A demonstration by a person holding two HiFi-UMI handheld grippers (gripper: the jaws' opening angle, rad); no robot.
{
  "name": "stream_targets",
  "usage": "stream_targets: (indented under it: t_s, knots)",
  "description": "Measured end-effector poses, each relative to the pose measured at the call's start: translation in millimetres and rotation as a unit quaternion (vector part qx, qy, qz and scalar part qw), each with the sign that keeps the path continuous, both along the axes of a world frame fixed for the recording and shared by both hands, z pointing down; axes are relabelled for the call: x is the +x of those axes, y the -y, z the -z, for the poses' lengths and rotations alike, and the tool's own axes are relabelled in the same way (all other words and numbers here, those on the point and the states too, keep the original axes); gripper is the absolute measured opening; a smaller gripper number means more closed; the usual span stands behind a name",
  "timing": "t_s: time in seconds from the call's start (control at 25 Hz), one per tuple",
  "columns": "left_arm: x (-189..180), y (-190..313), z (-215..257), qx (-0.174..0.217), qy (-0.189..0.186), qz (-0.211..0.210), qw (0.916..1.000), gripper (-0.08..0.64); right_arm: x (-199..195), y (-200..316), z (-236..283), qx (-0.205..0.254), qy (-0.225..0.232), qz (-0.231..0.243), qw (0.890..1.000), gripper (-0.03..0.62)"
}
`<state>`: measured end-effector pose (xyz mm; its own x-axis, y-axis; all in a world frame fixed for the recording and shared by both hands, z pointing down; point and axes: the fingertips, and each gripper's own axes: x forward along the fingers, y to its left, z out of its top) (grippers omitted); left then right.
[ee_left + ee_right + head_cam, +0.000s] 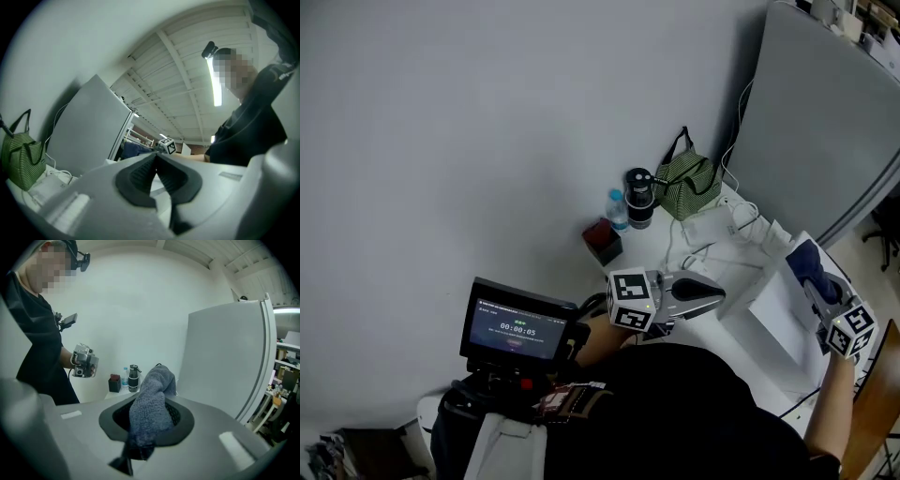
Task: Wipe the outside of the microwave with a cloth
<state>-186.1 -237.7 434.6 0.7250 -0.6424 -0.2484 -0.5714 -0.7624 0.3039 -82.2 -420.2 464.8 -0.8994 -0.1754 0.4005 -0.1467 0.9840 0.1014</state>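
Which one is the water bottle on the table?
On the white table, a row runs along the wall from the green striped bag. The bottle stands between the black flask and the dark red box. It alone is clear, with a blue cap.

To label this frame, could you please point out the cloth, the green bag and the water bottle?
cloth [150, 408]: right gripper view, middle of the bunched fabric.
green bag [684, 181]: head view, its striped front.
water bottle [618, 216]: head view, its body below the blue cap.
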Motion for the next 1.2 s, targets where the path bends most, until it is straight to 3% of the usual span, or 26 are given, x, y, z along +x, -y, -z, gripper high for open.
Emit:
stream_targets:
  t_s: [0.24, 0.4, 0.6, 0.8, 0.88, 1.0, 1.2]
  knots:
    - [7, -4, 6, -0.031, 0.007, 0.037, 0.9988, 0.003, -13, 27, -13, 0.002, -0.02, 0.025, 0.999, 0.069]
    - [10, -16, 7, -0.024, 0.01, 0.057, 0.998, 0.003, -19, 39, -23, 0.016, -0.037, 0.037, 0.998, 0.069]
    - [8, -22, -1, -0.019, 0.008, 0.047, 0.9987, 0.003, -30, 89, -53, 0.028, -0.141, -0.013, 0.99, 0.069]
    - [-6, -32, -3, -0.031, -0.006, 0.043, 0.9986, 0.003, -40, 133, -98, 0.015, -0.265, -0.058, 0.962, 0.069]
    - [-10, -34, -3, -0.037, -0.004, 0.039, 0.9985, 0.003, -30, 148, -110, -0.004, -0.284, -0.078, 0.956, 0.069]
    - [-8, -32, -1, -0.039, -0.005, 0.031, 0.9988, 0.003, -6, 156, -109, -0.05, -0.275, -0.101, 0.955, 0.069]
    - [19, -19, -11, -0.025, 0.006, -0.005, 0.9997, 0.003, 110, 166, -125, -0.079, -0.287, -0.163, 0.941, 0.069]
